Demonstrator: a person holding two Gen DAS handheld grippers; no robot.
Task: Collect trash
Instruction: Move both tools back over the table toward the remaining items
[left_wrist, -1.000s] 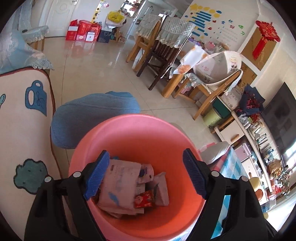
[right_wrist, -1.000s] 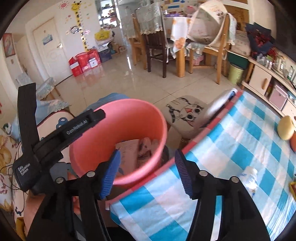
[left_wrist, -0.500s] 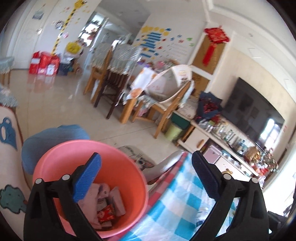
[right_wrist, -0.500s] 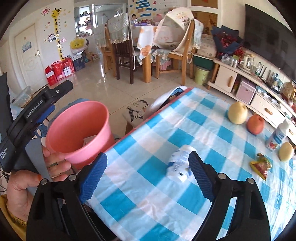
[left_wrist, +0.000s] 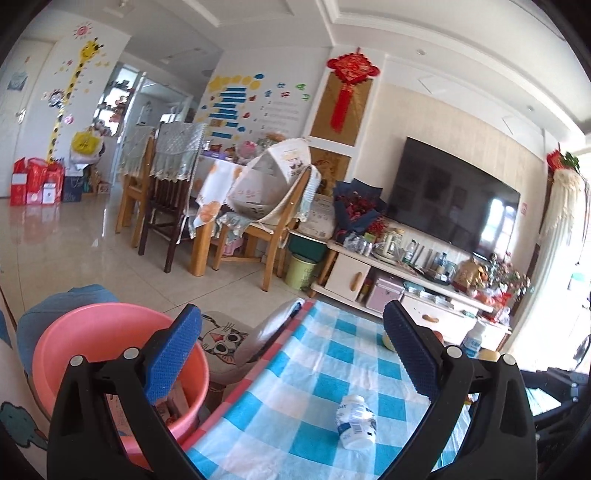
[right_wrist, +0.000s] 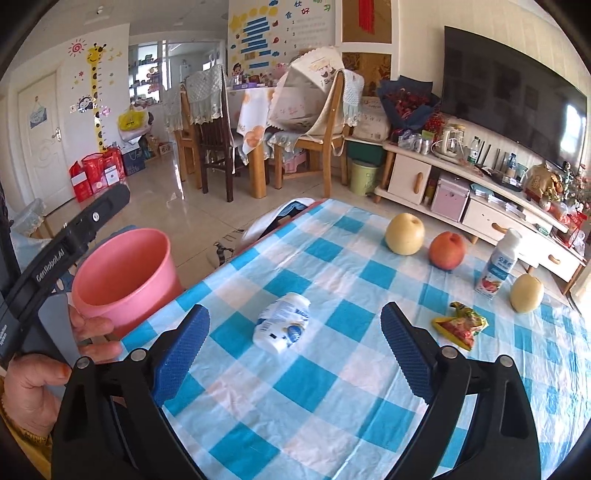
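1. Ahead of the right tongs (right_wrist: 295, 347): one crushed white bottle (right_wrist: 282, 326), one snack wrapper (right_wrist: 460, 325), one upright yogurt bottle (right_wrist: 498, 264), three fruits.
2. Blue-checked counter (right_wrist: 332, 387) in a living room; pink bin (right_wrist: 122, 273) to their left.
3. Right tongs opening, nothing between; left tongs (left_wrist: 291, 358) released, empty.

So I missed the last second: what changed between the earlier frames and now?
Both grippers swung from over the pink bin to the checked table, jaws widening; the right gripper, still opening and empty, now faces the crushed white bottle. The left gripper holds nothing. Bin and fruit stayed put.
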